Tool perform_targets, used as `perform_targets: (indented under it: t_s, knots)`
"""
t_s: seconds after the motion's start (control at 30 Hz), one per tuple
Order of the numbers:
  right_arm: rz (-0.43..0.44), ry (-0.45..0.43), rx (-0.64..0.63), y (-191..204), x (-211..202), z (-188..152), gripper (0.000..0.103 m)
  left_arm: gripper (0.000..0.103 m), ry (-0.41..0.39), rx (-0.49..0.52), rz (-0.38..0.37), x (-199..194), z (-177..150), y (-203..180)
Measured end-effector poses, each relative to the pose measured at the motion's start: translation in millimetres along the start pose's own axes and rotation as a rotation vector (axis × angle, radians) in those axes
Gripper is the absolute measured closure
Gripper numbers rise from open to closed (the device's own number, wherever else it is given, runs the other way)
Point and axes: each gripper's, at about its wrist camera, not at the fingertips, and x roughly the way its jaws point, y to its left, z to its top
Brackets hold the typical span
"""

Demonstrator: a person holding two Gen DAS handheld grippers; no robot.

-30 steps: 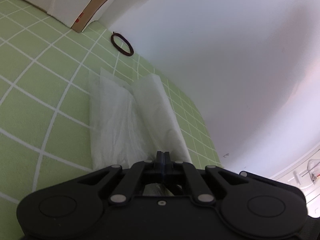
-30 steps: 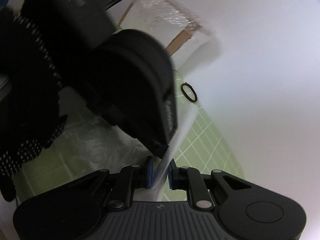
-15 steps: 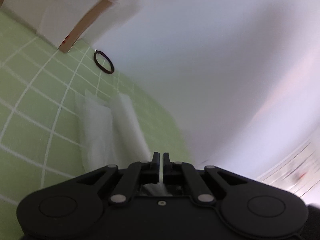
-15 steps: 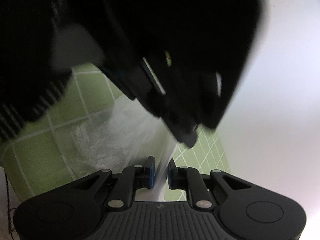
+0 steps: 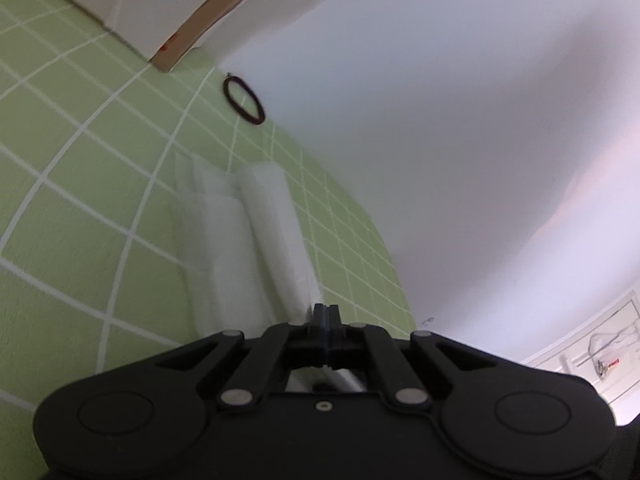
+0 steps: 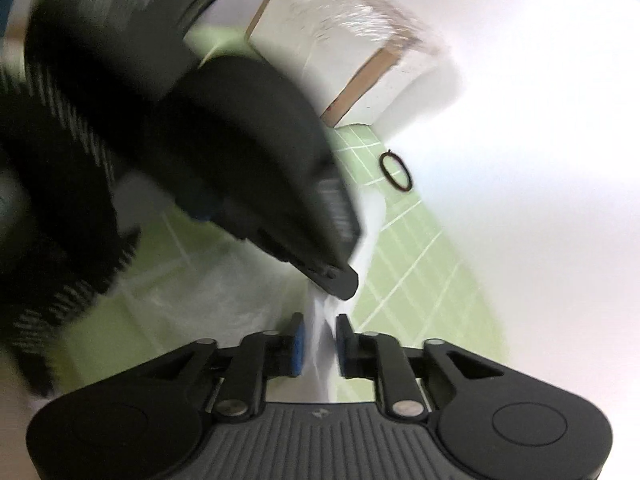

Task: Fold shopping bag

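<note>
A translucent white shopping bag (image 5: 240, 240) lies folded lengthways on the green grid mat (image 5: 80, 200). My left gripper (image 5: 326, 314) is shut on the bag's near end, with the raised fold (image 5: 276, 216) running away from its tips. In the right wrist view the left gripper (image 6: 332, 280) fills the upper left, tips down on the bag. My right gripper (image 6: 319, 328) has its jaws a little apart around the bag's edge (image 6: 320, 320); the frame is blurred.
A dark hair tie (image 5: 244, 100) lies on the mat beyond the bag, also in the right wrist view (image 6: 396, 171). A white cardboard box (image 5: 180, 12) stands at the mat's far side. A white wall borders the mat on the right.
My left gripper opened slightly half a second ago and is shut again on the bag's end. It swung across the right wrist view and back. My right gripper's jaws are a little wider.
</note>
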Motion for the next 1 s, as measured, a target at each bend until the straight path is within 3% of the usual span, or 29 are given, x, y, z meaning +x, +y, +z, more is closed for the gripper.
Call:
perform_targets:
  t_s: [0.1,0.17,0.23,0.27,0.33,0.53,0.73,0.87,1.0]
  knots:
    - [0.136,-0.079,0.222,-38.0,-20.1,-19.7,0.075,0.101,-0.001,-0.029,-0.012,-0.7,0.9,4.8]
    - [0.196,-0.208,0.399,-64.3,-36.7,-42.7,0.077,0.101,-0.004,-0.038,-0.019,-1.3,1.7,5.6]
    - [0.177,-0.262,0.546,-83.8,-39.7,-62.2,0.081,0.101,-0.005,-0.034,-0.020,-1.2,1.5,5.1]
    - [0.164,-0.249,0.586,-89.7,-35.6,-68.3,0.089,0.101,-0.006,-0.034,-0.021,-1.2,1.6,5.1]
    - [0.179,-0.207,0.615,-95.4,-20.4,-69.8,0.092,0.101,-0.004,-0.027,-0.020,1.0,-0.6,8.9]
    - [0.301,-0.200,0.660,-70.6,-6.2,-71.1,0.099,0.101,-0.008,-0.005,-0.008,-1.9,-9.2,12.7]
    - [0.288,-0.199,0.640,-62.2,-1.7,-76.7,0.101,0.101,-0.012,0.003,0.005,-8.1,-11.4,8.8]
    - [0.206,-0.193,0.506,-38.6,1.4,-65.0,0.101,0.101,-0.017,0.001,0.021,-13.3,-16.0,7.0]
    - [0.237,-0.201,0.562,-46.4,0.1,-69.4,0.101,0.101,-0.036,0.065,0.090,-27.7,-14.8,-3.2]
